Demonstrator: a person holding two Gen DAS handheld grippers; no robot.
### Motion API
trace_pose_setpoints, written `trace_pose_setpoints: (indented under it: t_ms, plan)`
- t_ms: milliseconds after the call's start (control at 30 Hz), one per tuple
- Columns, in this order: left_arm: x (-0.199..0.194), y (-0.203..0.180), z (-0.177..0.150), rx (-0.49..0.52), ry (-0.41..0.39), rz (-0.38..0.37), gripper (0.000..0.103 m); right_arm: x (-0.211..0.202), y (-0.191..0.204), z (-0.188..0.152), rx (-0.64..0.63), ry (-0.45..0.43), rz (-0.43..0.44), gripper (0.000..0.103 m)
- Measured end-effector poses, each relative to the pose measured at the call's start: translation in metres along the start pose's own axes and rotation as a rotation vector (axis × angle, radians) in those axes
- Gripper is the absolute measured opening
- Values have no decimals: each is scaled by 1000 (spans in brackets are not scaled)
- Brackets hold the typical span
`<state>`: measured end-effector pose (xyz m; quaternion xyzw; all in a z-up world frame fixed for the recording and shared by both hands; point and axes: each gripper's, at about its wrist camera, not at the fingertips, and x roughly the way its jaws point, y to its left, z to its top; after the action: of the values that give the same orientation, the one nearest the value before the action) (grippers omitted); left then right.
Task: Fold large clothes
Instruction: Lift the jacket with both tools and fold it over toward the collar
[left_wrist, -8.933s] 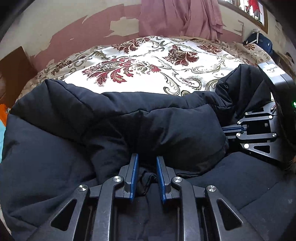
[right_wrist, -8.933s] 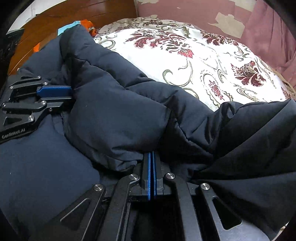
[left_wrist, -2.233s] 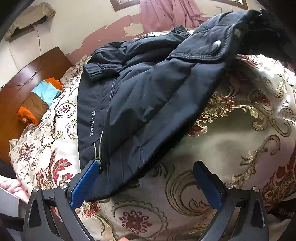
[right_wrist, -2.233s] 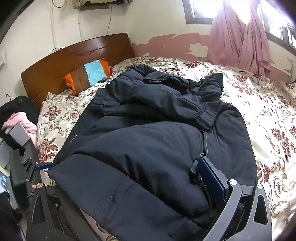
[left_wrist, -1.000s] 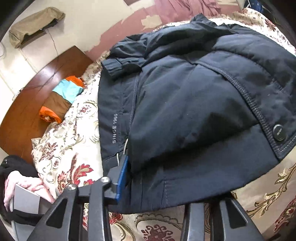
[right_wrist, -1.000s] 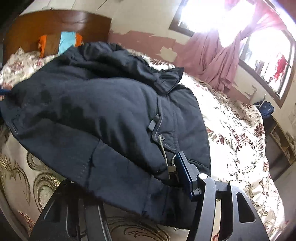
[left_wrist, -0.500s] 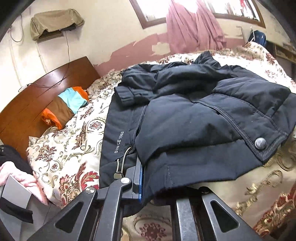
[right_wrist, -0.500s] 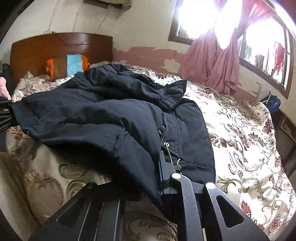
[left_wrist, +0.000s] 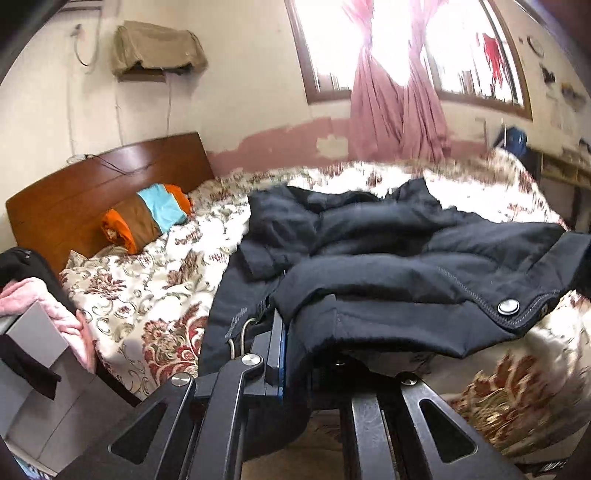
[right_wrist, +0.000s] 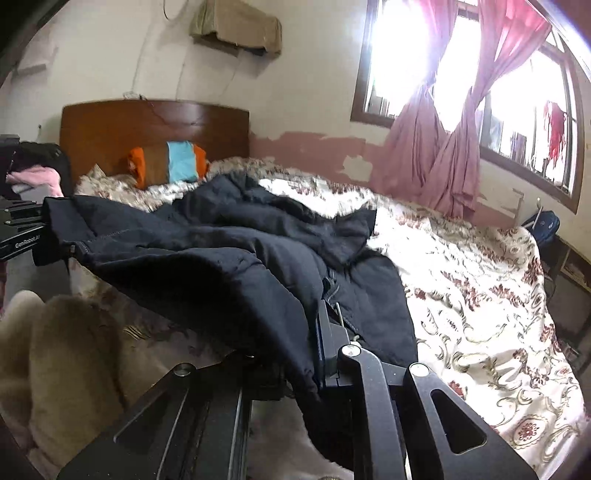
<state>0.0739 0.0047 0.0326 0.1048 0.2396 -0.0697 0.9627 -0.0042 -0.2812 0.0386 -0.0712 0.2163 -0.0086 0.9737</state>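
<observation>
Bedroom: floral bedspread (left_wrist: 155, 295) on a bed with a wooden headboard (right_wrist: 147, 125), pink curtains (right_wrist: 443, 147) at a bright window. The dark padded jacket (left_wrist: 388, 266) lies across the bed, upper part bunched toward the far side.

Your left gripper (left_wrist: 295, 354) is clamped on the jacket's near hem corner, beside the zipper pull. Your right gripper (right_wrist: 317, 339) is likewise clenched on the opposite hem corner.

Change: a second ago both sets of jaws stood open around the hem; now both have pinched shut, and the near edge rides off the bedspread, stretched between your two hands.

Reading: the grasp is done, and the bottom-to-top fold has likely started. Keep the hem taut and level, or the bulky padding may slump sideways.
</observation>
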Motion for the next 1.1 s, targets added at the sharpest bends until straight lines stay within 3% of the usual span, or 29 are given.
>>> trace_pose_setpoints:
  t_ms: [267,467,767,1100]
  plan:
    - [-33,9,36,-5,-140,3,7,-24,-15,44,25,-145,6,10]
    - [-13,7,71,9,-161,20,7,7,-19,69,28,-197,9,10]
    - [61,19,134,-64,-74,-7,7,85,-19,113,-45,-242,-14,10]
    - [164,9,186,-55,-24,33,7,204,-42,146,43,-183,-12,10]
